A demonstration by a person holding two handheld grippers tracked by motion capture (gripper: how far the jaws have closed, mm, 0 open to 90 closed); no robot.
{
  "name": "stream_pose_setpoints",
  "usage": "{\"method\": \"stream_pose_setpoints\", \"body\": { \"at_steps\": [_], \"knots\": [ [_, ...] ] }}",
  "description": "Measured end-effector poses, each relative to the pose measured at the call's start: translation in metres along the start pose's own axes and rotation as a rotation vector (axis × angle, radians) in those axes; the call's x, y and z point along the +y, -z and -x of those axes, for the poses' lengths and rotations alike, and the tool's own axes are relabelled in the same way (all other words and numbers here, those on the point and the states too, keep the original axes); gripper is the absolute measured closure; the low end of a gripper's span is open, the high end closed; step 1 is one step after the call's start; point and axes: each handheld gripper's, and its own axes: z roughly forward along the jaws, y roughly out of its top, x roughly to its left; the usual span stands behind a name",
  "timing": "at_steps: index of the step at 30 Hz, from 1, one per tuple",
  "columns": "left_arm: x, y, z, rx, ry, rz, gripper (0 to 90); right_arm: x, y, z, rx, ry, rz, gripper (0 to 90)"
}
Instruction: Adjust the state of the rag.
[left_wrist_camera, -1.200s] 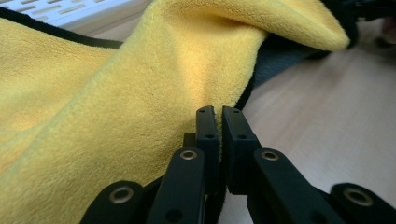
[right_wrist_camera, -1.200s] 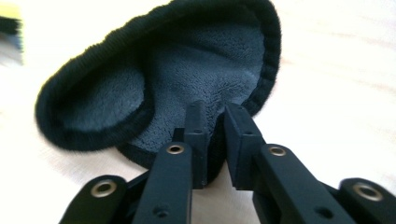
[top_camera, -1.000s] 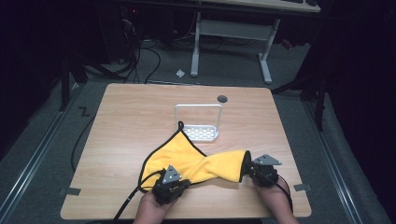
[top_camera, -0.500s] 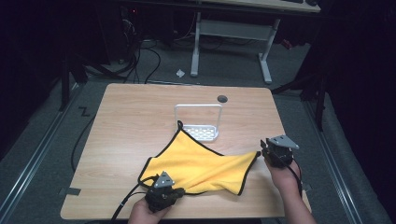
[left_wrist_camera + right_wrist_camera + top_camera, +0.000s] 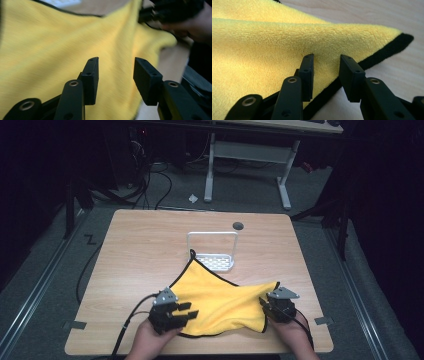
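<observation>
A yellow cloth [image 5: 225, 295] with black edging lies spread on the wooden table [image 5: 140, 245], one corner reaching toward a white rack [image 5: 214, 263]. My left gripper [image 5: 187, 312] hovers at the cloth's near left edge; its jaws have just been opening and stand apart over the yellow cloth [image 5: 62, 37], pinching nothing. The left gripper [image 5: 116, 62] looks across at the other hand. My right gripper [image 5: 264, 306] sits at the cloth's near right corner. Its jaws have also just been opening; the right gripper [image 5: 327, 58] straddles the black hem of the cloth [image 5: 274, 37] without pressing it.
The white rack has an upright wire frame and stands mid-table behind the cloth. A small dark round spot [image 5: 238, 225] marks the table's far side. Bare wood lies left and right of the cloth. Cables and desk legs are on the floor beyond.
The cloth, bunched between both grippers a second ago, now lies spread flat. Both grippers' jaws have opened off it. The right gripper swung out right, then came back to the near corner.
</observation>
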Motion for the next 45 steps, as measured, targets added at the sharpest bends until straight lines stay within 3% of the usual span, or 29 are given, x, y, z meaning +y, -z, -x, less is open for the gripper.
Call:
{"method": "stream_pose_setpoints", "body": {
  "at_steps": [2, 5, 9, 13, 16, 20, 21, 23, 25, 28, 31, 33, 37, 40, 42, 45],
  "knots": [
    [0.012, -0.003, -0.019, 0.057, 0.016, 0.024, 58.2, -0.003, 0.004, 0.000, 0.001, 0.004, -0.008, 66.2],
    [0.026, -0.020, -0.045, 0.172, -0.006, -0.012, 57.9, -0.008, 0.008, 0.000, 0.005, 0.004, 0.002, 66.4],
    [0.037, -0.051, -0.076, 0.275, 0.004, -0.093, 53.3, -0.010, 0.009, 0.001, 0.009, -0.004, 0.006, 66.5],
    [0.040, -0.073, -0.096, 0.283, 0.039, -0.164, 49.7, -0.010, 0.009, 0.001, 0.010, -0.005, 0.009, 66.8],
    [0.040, -0.080, -0.094, 0.275, 0.027, -0.164, 53.0, -0.011, 0.009, 0.001, 0.013, -0.008, 0.010, 66.9],
    [0.038, -0.083, -0.082, 0.291, -0.023, -0.182, 76.8, -0.011, 0.009, 0.001, 0.014, -0.004, 0.011, 67.7],
    [0.037, -0.082, -0.081, 0.284, -0.019, -0.184, 82.5, -0.011, 0.009, 0.001, 0.014, -0.001, 0.012, 68.1],
    [0.036, -0.079, -0.081, 0.287, -0.007, -0.192, 84.9, -0.011, 0.009, 0.000, 0.012, 0.002, 0.010, 68.7],
    [0.033, -0.068, -0.082, 0.311, 0.005, -0.165, 85.4, -0.010, 0.009, -0.001, 0.005, 0.014, 0.010, 69.1],
    [0.022, -0.040, -0.087, 0.325, 0.058, -0.098, 85.6, -0.010, 0.009, -0.002, 0.006, 0.014, 0.010, 70.2],
    [0.007, -0.008, -0.094, 0.373, 0.093, -0.035, 85.5, -0.007, 0.007, -0.003, 0.012, 0.024, 0.010, 70.7],
    [-0.006, 0.009, -0.099, 0.380, 0.127, -0.018, 85.5, -0.004, 0.004, -0.006, 0.026, 0.035, 0.013, 69.9],
    [-0.025, 0.013, -0.107, 0.396, 0.155, -0.055, 83.9, 0.004, -0.002, -0.014, 0.032, 0.058, 0.009, 67.2],
    [-0.028, 0.014, -0.108, 0.396, 0.183, -0.033, 73.4, 0.011, -0.006, -0.015, 0.013, 0.057, 0.002, 63.4],
    [-0.027, 0.017, -0.103, 0.396, 0.164, -0.019, 65.5, 0.013, 0.000, -0.014, 0.009, 0.041, 0.032, 62.3],
    [-0.032, 0.029, -0.085, 0.395, 0.103, -0.013, 60.3, 0.005, 0.019, -0.016, 0.036, 0.012, 0.057, 58.0]
  ]
}}
